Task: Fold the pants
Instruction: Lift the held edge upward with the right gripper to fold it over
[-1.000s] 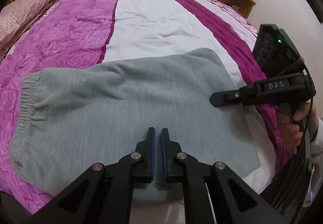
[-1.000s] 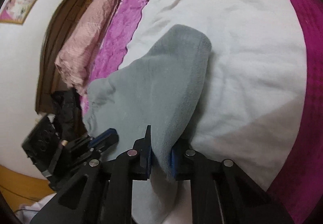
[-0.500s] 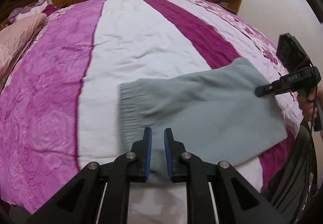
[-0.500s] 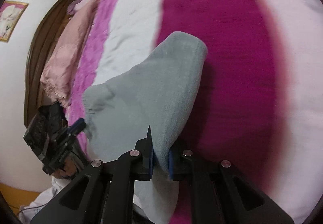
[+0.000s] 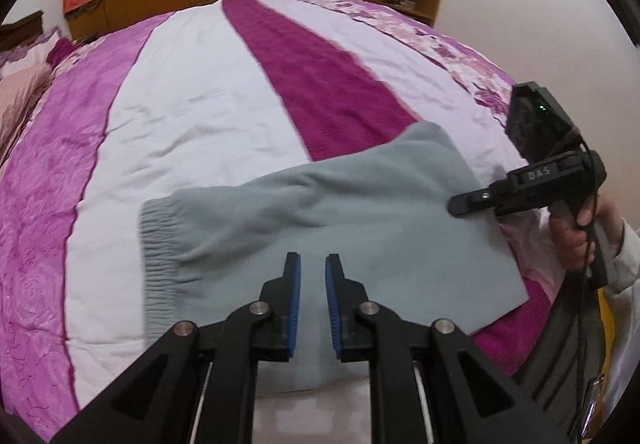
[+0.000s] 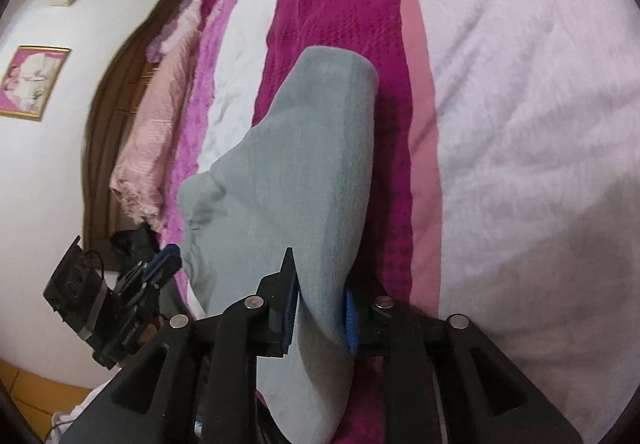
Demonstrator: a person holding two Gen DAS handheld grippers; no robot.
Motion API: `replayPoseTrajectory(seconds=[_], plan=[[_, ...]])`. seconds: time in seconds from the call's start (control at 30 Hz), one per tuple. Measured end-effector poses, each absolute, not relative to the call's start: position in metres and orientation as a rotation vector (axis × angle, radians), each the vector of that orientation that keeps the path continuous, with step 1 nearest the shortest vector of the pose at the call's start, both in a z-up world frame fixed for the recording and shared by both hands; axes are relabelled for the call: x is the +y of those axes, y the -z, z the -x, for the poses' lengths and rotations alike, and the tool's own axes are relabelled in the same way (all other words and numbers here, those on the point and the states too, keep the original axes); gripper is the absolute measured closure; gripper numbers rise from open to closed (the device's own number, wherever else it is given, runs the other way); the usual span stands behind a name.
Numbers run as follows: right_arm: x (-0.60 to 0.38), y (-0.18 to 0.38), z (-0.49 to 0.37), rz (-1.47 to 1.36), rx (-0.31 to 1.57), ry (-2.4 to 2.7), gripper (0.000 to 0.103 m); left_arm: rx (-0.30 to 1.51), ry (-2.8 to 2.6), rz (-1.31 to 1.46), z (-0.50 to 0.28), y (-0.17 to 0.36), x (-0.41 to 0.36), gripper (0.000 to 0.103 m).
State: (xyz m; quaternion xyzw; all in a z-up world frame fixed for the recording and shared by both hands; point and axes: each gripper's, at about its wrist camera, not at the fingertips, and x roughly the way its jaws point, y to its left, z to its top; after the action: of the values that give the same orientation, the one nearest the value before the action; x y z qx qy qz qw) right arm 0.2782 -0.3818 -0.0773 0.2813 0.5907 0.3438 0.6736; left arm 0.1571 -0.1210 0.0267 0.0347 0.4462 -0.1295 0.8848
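Pants: one folded grey pair is seen lying across the near edge of the bed, its ribbed cuff at the left of the left wrist view.
Left gripper: a narrow gap is kept between its two blue pads; nothing is held, and it is poised over the near part of the cloth.
Right gripper: its jaws are being opened, with a fold of the pants between them (pad contact seems loosened, though the fold hides part of it).
Hands: one is seen, wrapped round the right gripper's handle.
Pillows: one pink stack is seen by the headboard.
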Motion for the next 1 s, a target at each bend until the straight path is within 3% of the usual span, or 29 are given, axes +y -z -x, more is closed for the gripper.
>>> replayPoseTrajectory(seconds=[0.1, 0.23, 0.43, 0.57, 0.73, 1.0], plan=[[-0.386, 0.079, -0.274, -0.658, 1.294, -0.804, 0.091, 0.941, 0.286, -0.062, -0.153, -0.02, -0.13, 0.09], [-0.387, 0.079, -0.27, -0.669, 1.276, -0.812, 0.09, 0.953, 0.298, -0.056, -0.143, -0.009, -0.135, 0.102], [-0.381, 0.076, -0.268, -0.653, 1.283, -0.805, 0.085, 0.987, 0.283, -0.066, -0.132, 0.018, -0.147, 0.102], [-0.385, 0.074, -0.265, -0.692, 1.29, -0.769, 0.095, 0.991, 0.265, -0.064, -0.132, 0.026, -0.147, 0.102], [-0.382, 0.057, -0.263, -0.678, 1.3, -0.72, 0.097, 0.921, 0.282, -0.031, -0.111, 0.004, -0.15, 0.102], [-0.373, 0.034, -0.263, -0.609, 1.331, -0.686, 0.097, 0.948, 0.28, -0.03, -0.099, 0.025, -0.165, 0.103]])
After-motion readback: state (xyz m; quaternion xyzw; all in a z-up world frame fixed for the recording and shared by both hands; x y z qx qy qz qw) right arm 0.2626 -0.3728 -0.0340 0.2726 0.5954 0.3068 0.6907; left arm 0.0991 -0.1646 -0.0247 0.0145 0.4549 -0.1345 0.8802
